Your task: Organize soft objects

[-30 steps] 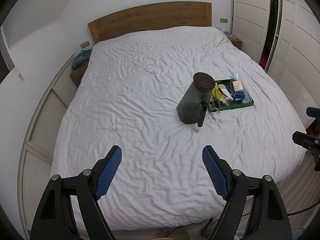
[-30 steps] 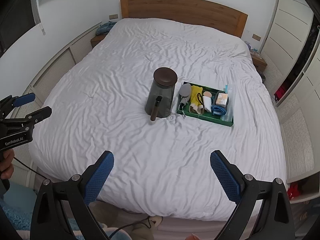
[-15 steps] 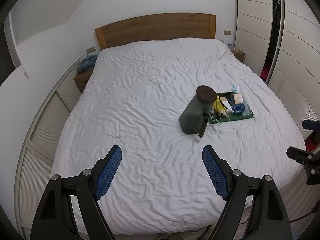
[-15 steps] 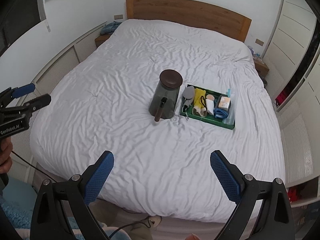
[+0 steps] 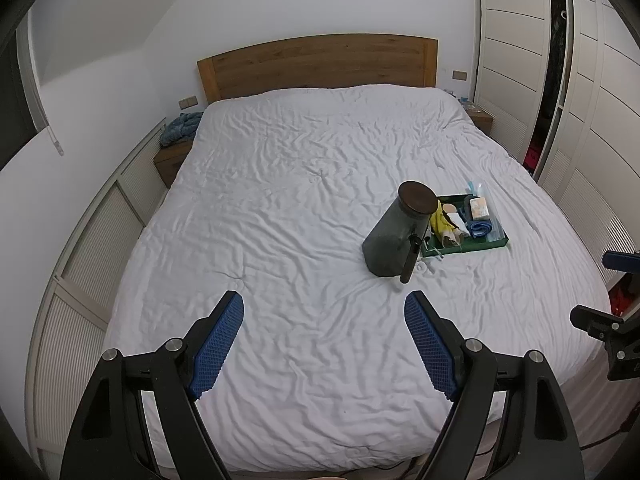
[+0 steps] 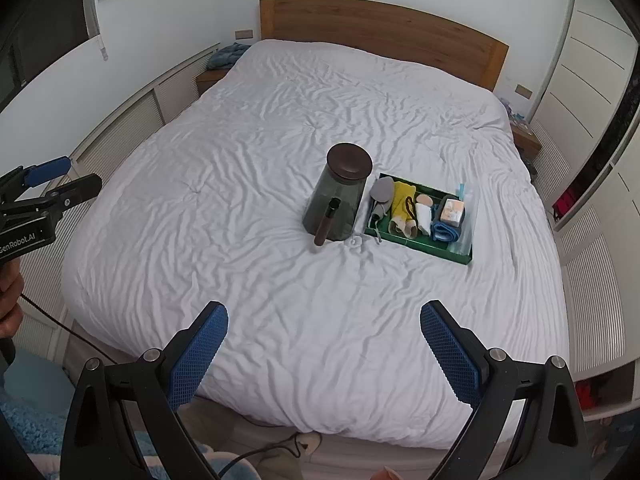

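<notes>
A green tray (image 6: 424, 245) (image 5: 468, 249) lies right of centre on the white bed, filled with several soft items: a grey cloth (image 6: 382, 190), a yellow cloth (image 6: 404, 199) and a folded blue cloth (image 6: 444, 231). Just left of it stands a dark grey jar (image 6: 336, 204) (image 5: 394, 236) with a brown lid and a stick handle. My left gripper (image 5: 324, 344) hangs open over the near part of the bed, nothing between its blue pads. My right gripper (image 6: 324, 354) is open too, empty, above the bed's foot edge. Both are well short of the tray.
The white duvet (image 6: 280, 160) is wrinkled all over. A wooden headboard (image 5: 316, 64) backs the bed. A blue fabric heap (image 5: 180, 130) sits on the left nightstand. White wardrobes (image 5: 516, 60) line the right side. A cable and a blue rug (image 6: 36, 424) lie on the floor.
The left wrist view has tilted up and risen slightly, showing more wall and headboard. The right view has barely shifted. Both grippers stay open and empty.
</notes>
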`<state>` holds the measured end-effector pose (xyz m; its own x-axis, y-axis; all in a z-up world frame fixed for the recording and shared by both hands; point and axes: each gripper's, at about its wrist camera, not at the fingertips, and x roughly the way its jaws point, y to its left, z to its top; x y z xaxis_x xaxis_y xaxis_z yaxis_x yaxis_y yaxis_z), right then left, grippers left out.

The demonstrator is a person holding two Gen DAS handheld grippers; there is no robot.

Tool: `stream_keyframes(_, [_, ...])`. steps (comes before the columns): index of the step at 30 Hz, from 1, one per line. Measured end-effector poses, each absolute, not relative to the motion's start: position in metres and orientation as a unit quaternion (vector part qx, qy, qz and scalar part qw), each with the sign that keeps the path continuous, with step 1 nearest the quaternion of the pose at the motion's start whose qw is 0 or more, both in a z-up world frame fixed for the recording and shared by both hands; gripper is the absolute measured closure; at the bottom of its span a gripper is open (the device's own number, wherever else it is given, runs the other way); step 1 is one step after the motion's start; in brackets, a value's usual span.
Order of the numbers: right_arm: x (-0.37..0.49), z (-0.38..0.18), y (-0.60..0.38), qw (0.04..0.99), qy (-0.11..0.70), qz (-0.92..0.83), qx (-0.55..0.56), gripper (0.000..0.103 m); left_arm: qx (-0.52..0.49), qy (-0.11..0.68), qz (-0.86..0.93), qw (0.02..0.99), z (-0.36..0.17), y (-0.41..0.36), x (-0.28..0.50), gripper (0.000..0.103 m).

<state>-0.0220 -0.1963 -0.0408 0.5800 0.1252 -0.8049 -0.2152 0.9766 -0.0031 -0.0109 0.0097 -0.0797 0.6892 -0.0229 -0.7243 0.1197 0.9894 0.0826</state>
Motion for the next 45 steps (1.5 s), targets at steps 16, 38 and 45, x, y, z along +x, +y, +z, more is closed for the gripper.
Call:
stream_keyframes(16, [-0.0204,-0.0416,-0.1956,0.887,0.449,0.097,-0.051,0.004,0.057,0.399,-0.041,0.914,-0.0810,0.0098,-0.0090,0.025])
stream_keyframes(38, [-0.0199,-0.0440,-0.1933,0.886,0.449,0.099,-0.053,0.004,0.057,0.398,-0.040,0.915,-0.0845,0.0102,-0.0084,0.025])
stream_keyframes(45, [-0.0197,-0.0458,-0.1913,0.886,0.448,0.103,-0.055,0.004,0.056,0.399,-0.037,0.915,-0.0878,0.0134,-0.0081,0.025])
